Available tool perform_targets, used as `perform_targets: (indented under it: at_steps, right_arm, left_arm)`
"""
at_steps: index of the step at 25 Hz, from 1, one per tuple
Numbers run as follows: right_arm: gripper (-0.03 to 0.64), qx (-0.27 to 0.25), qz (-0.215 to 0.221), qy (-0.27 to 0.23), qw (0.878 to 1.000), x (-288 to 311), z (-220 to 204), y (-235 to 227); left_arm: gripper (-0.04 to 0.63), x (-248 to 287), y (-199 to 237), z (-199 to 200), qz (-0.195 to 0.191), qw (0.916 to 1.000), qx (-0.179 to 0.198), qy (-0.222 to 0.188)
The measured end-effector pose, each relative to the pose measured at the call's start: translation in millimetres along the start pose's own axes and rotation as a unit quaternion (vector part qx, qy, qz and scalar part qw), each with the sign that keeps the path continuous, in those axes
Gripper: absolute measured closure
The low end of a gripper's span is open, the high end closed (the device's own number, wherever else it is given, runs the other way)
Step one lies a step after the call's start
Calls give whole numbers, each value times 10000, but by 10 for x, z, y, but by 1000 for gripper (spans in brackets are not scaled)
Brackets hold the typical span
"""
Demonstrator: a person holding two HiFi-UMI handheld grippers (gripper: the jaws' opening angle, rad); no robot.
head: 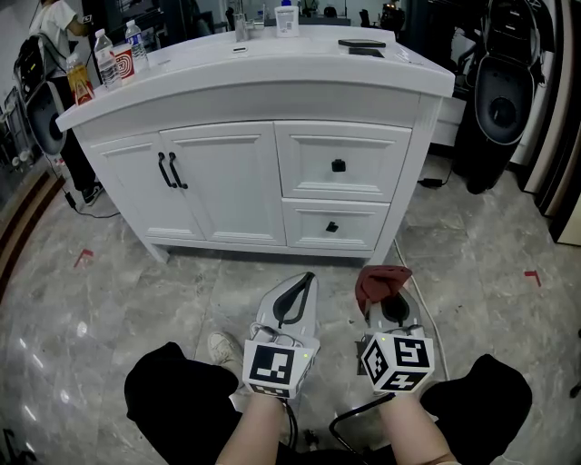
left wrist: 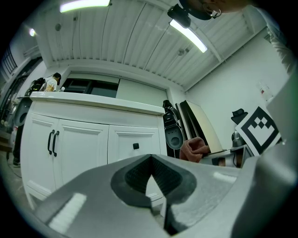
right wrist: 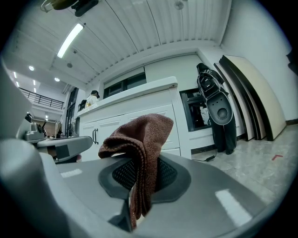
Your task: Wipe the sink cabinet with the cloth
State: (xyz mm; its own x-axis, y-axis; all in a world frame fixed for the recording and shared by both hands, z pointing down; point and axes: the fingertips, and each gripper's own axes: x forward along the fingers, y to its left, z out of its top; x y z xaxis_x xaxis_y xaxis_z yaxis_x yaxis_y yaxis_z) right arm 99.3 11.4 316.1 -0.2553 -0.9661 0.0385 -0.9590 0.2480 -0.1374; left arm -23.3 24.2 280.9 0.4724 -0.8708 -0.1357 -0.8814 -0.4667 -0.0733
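Observation:
The white sink cabinet [head: 272,182] stands ahead of me, with two doors on the left and two drawers on the right. It also fills the left gripper view as the cabinet [left wrist: 88,144] and shows in the right gripper view [right wrist: 139,121]. My right gripper [head: 386,295] is shut on a brown cloth [head: 377,280], held low over the floor short of the cabinet. The cloth [right wrist: 139,153] hangs folded between its jaws. My left gripper [head: 300,291] sits beside it, shut and holding nothing. The cloth [left wrist: 193,149] shows at the right of the left gripper view.
Water bottles [head: 107,59] and a carton stand on the countertop's left end, a soap bottle [head: 287,18] at the back, a dark flat item [head: 361,44] at the right. A black speaker [head: 497,100] stands right of the cabinet. A cable [head: 413,281] runs across the marble floor.

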Motion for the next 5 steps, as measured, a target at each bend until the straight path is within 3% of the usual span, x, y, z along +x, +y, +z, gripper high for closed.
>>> perform_targets:
  at_steps: [5]
  right_arm:
    - [537, 33, 42, -1, 10000, -2, -5, 49]
  left_arm:
    - [595, -11, 18, -14, 13, 10000, -44, 50]
